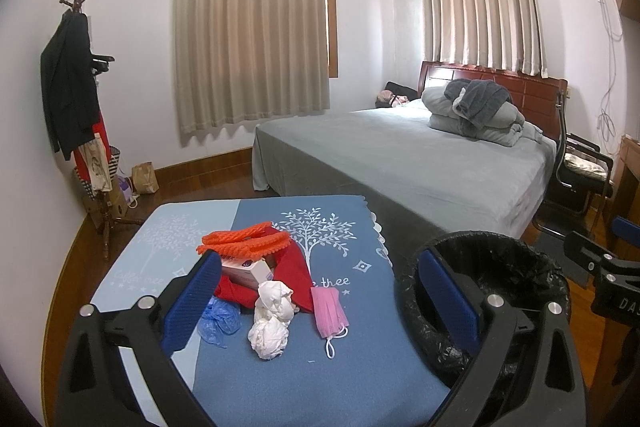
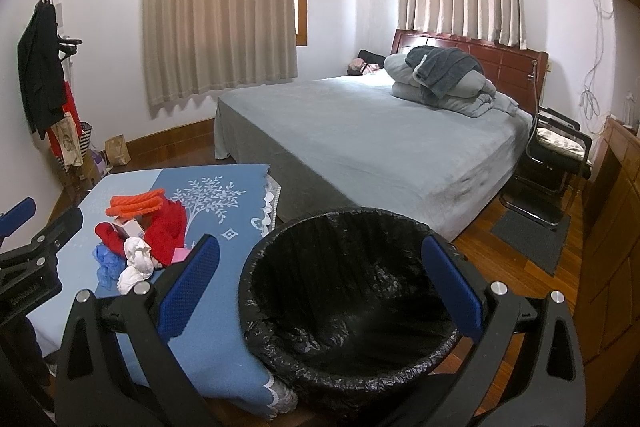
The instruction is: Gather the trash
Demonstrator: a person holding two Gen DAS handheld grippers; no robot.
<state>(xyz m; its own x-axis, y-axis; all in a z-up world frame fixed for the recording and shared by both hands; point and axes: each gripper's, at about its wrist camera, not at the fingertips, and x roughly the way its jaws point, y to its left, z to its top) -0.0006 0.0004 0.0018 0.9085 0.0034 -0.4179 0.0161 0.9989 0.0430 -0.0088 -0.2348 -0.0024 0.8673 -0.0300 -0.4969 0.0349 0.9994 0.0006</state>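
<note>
A pile of trash lies on a blue-clothed table [image 1: 340,367]: crumpled white tissues [image 1: 270,319], a pink face mask [image 1: 329,313], a blue plastic glove [image 1: 219,319], a small box [image 1: 246,269], orange netting [image 1: 244,241] and red cloth [image 1: 292,275]. A bin with a black liner [image 2: 348,291] stands right of the table. My left gripper [image 1: 320,301] is open and empty, above the table's near side facing the pile. My right gripper [image 2: 320,287] is open and empty, above the bin. The pile also shows in the right wrist view [image 2: 136,247].
A bed with a grey cover [image 1: 420,155] stands behind the table and bin. A coat rack [image 1: 80,99] with bags stands at the left wall. A black chair [image 2: 560,155] and a wooden cabinet [image 2: 616,227] are at the right.
</note>
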